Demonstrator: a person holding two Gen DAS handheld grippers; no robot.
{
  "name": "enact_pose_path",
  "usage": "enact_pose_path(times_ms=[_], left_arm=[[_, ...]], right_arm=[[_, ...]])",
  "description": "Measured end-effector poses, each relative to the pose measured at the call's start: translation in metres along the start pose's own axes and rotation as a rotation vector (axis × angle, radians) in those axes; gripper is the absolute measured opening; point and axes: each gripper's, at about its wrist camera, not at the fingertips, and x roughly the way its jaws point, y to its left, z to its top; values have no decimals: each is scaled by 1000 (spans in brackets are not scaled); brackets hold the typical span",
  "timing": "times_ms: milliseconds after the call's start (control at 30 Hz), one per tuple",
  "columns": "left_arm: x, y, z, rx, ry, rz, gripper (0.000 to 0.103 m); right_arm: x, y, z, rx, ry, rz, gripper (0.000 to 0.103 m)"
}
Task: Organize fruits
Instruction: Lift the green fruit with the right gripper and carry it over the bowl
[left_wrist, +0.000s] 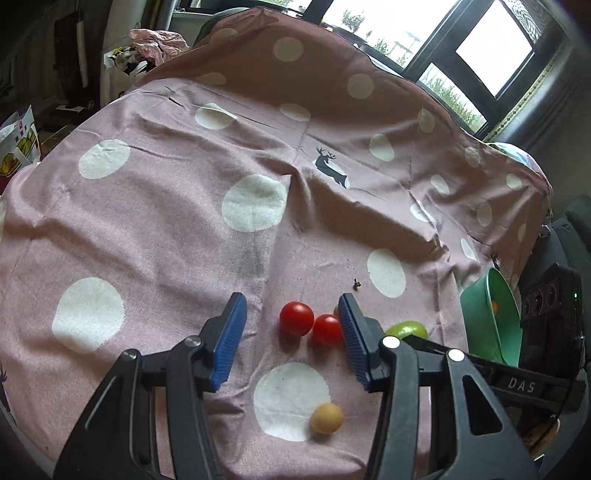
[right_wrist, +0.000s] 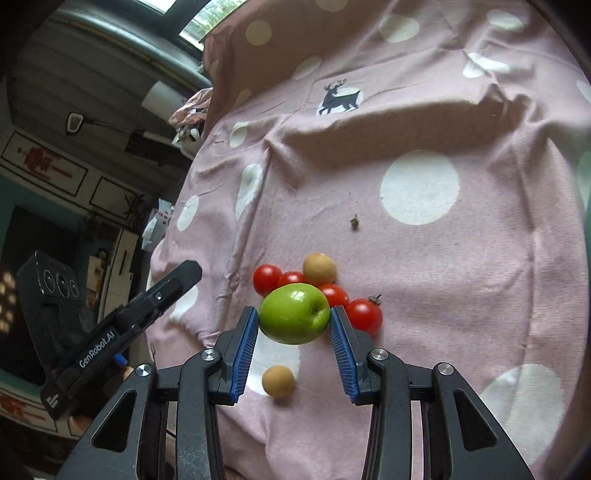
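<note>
Blue-padded fingers (right_wrist: 246, 350) of the right gripper (right_wrist: 293, 345) frame the bottom of its own view, and between their tips sits one green apple (right_wrist: 294, 313), both pads touching its sides in a narrow grip; the left gripper (left_wrist: 291, 341) stands about half open above the cloth with nothing between its pads. Counted from the right wrist view: one apple, four red cherry tomatoes and two tan round fruits; the tomatoes cluster just behind and beside the apple, one (right_wrist: 266, 278) at eleven o'clock of it, a second (right_wrist: 291, 277) at twelve, a third (right_wrist: 334, 293) at one, the fourth (right_wrist: 365, 316) at three, still bearing its stem; one tan fruit (right_wrist: 319, 268) touches the cluster at one o'clock, the other (right_wrist: 278, 381) lies apart at six o'clock on a white dot. All rest on one pink cloth (right_wrist: 424, 258) with white dots and deer prints; one dark speck (right_wrist: 354, 222) lies at one o'clock, well beyond the fruit. One green bowl (left_wrist: 491, 321) shows in the left wrist view at three o'clock, tilted at the cloth's edge.
</note>
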Motion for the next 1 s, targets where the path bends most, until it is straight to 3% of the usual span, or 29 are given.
enact_pose_path(times_ms=[400,600,733,1000], left_arm=[[44,-66,-33,176,181,-180,50],[43,-75,-35,187,151,-208,50],[39,-74,-32,176,138,-233,39],[25,-82,-32,208,84,-232,40]], right_arm=[[-10,-24,7,76,-13,20,42],[-10,-17,4,39,4,60,42],[-10,-11,4,19,9,81,42],[-22,-3,4,-14,-30,86,42]])
